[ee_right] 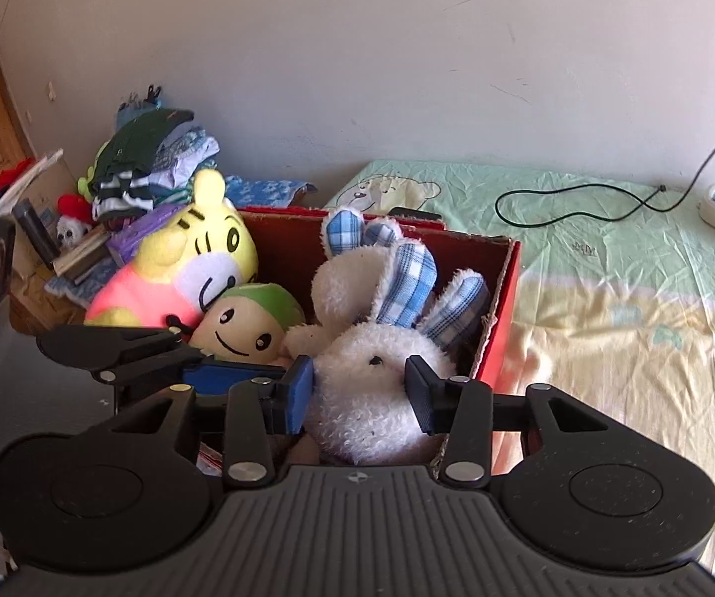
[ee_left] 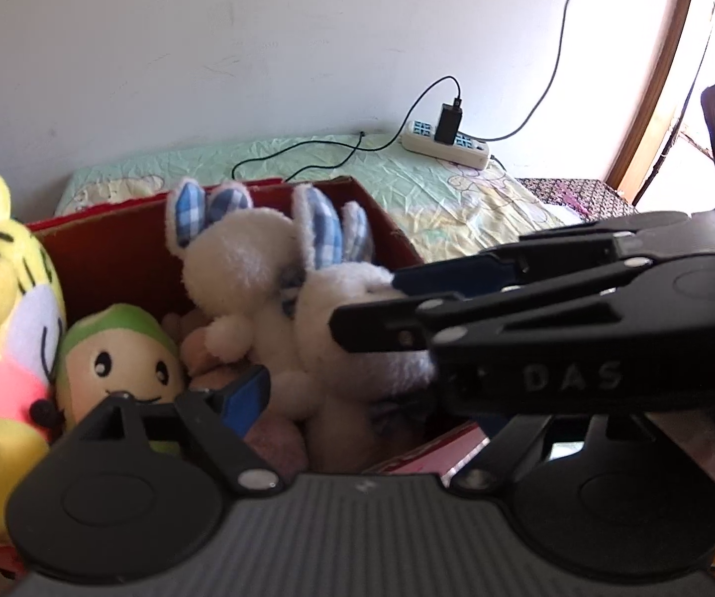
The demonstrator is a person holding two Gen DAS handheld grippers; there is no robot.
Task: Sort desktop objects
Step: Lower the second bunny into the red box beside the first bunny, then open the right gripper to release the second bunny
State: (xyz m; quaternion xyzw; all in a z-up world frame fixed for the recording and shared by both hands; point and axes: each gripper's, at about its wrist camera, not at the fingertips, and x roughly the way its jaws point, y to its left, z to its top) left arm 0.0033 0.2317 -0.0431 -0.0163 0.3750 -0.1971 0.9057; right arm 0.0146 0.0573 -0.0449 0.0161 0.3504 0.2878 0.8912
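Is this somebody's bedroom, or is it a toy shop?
Most likely a bedroom at home. There is a bed with a bear-print sheet, a pile of folded clothes against the wall, and a red cardboard box full of plush toys. A power strip with a charger lies on the bed.

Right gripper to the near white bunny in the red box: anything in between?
Nothing visible. The right gripper already has its fingers on either side of the white bunny in the red box; the left gripper sits just beside it.
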